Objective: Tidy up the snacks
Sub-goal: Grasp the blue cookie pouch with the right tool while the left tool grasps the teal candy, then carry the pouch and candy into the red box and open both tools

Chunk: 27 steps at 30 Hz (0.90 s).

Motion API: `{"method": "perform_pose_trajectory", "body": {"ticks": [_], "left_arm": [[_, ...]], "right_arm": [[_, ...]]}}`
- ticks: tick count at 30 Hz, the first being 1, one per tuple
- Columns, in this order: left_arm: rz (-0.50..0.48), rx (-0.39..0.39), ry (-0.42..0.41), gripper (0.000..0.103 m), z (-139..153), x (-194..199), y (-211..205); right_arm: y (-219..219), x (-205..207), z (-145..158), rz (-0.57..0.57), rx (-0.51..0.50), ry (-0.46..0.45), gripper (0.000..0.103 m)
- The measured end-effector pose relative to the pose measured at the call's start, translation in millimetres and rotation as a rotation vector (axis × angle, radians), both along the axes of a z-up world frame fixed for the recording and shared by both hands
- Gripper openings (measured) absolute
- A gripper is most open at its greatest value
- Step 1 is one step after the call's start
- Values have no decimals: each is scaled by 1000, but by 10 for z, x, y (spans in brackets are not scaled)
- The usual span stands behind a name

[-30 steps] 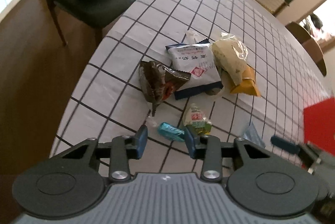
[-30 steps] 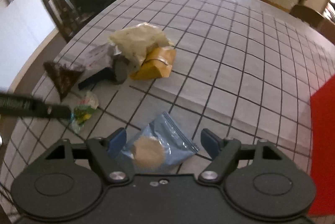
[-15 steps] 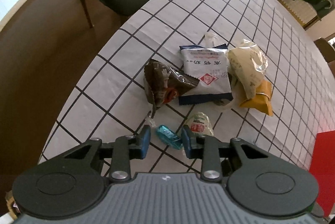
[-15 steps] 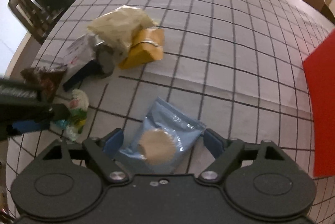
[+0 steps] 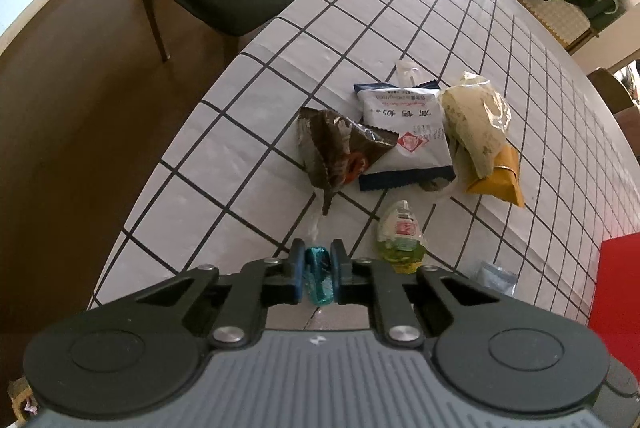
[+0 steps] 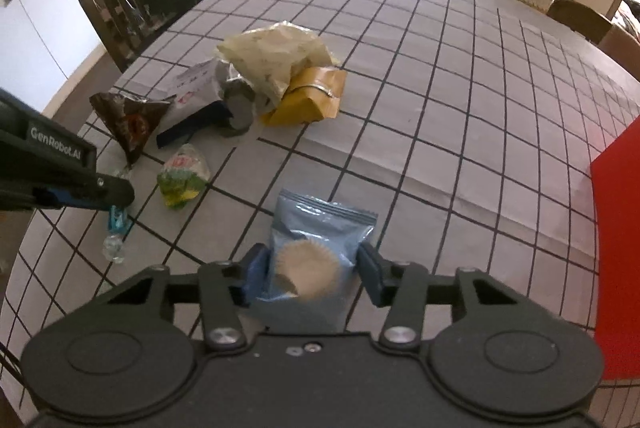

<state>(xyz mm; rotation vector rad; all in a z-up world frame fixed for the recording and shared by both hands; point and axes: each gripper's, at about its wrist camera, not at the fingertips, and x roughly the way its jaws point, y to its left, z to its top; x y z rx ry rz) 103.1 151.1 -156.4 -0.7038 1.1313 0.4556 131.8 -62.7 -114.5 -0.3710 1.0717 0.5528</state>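
Both sets of jaws have narrowed since the earlier frames: the left hand-held gripper [image 5: 317, 274] has come together on the teal foil-wrapped candy [image 5: 319, 278], its blue pads pressing either side of it low at the near edge of the surface [image 5: 248, 132], while the right hand-held gripper [image 6: 314, 274] is closing around the pale blue cookie pouch [image 6: 320, 240], which lies between the pads, one pad at its edge and the other just clear. To do this well, the right pair should probably squeeze gently across the pouch's flat sides, since the round, ridged biscuit inside looks brittle and the crinkly film may slip. Lifting the small, slick candy straight up seems wise. Beyond lie the green-and-white pyramid sweet [image 5: 400, 236], a dark foil triangle packet [image 5: 340, 152], a white-and-navy sachet [image 5: 404, 132] and a crumpled clear bag over a mustard pouch [image 5: 498, 176], all loose on the checked cloth
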Motion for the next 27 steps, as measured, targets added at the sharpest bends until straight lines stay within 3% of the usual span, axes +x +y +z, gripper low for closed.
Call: {"method": "perform_pose_trajectory", "body": {"ticks": [12,20,23,24,25,26,27], "left_arm": [[-65,29,-23,12,104,-136,-174],[-70,30,-23,12,129,-192,-274],[-70,34,-26,12,134,-220,-306],[-71,35,-28,12,136,-228,-312],[-72,35,-28,12,139,-235,-318],[-73,35,-28,12,140,-241,-321],[-73,35,-29,12,141,-249,-321]], "right_arm": [[-372,-54,125,-2,72,-26,35],[-519,-113,120,13,70,-30,35],[-524,-144,100,11,61,-22,43],[-526,-149,93,10,60,-14,56],[-529,-154,82,8,62,-6,80],[-533,-161,74,0,61,-7,91],[-545,-170,74,-15,65,-19,92]]}}
